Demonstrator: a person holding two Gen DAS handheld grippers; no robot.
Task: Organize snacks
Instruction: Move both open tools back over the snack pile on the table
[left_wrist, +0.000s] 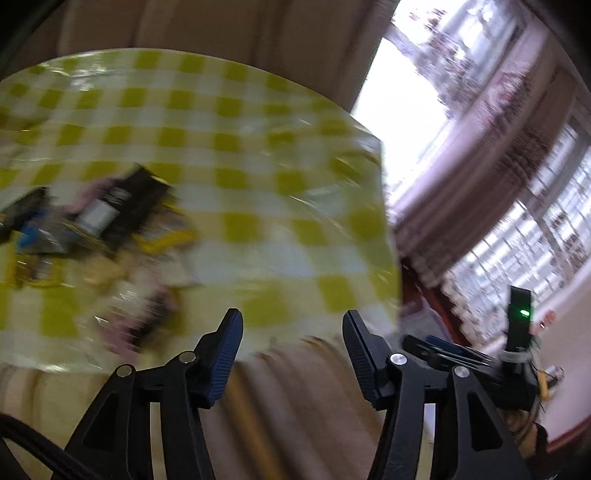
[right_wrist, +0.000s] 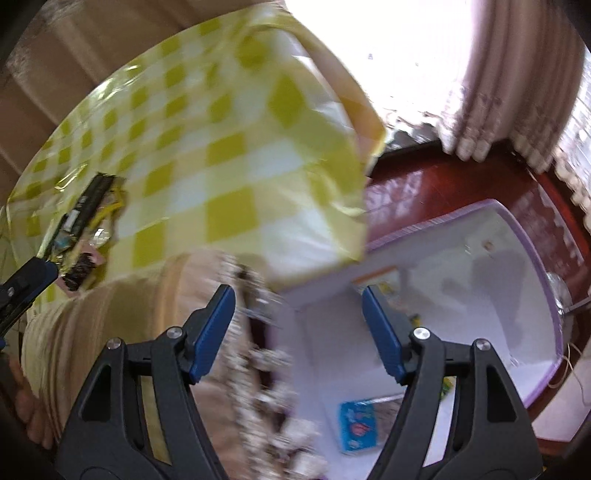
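A blurred pile of snack packets (left_wrist: 107, 221), with a black one on top, lies on the left of the yellow-checked table (left_wrist: 258, 184). My left gripper (left_wrist: 291, 325) hangs open and empty over the table's near edge, to the right of the pile. In the right wrist view my right gripper (right_wrist: 299, 295) is open and empty above the near corner of a white bin with a purple rim (right_wrist: 532, 236). The bin stands on the floor beside the table. A blue packet (right_wrist: 356, 424) and a yellow-orange packet (right_wrist: 380, 280) lie inside it. The same snack pile (right_wrist: 81, 229) shows at far left.
A beige skirt with a lace fringe (right_wrist: 258, 369) hangs below the tablecloth. The red-brown floor (right_wrist: 443, 184) surrounds the bin. Pink curtains (left_wrist: 498, 147) and bright windows stand to the right. A thin cable (right_wrist: 569, 362) lies beside the bin.
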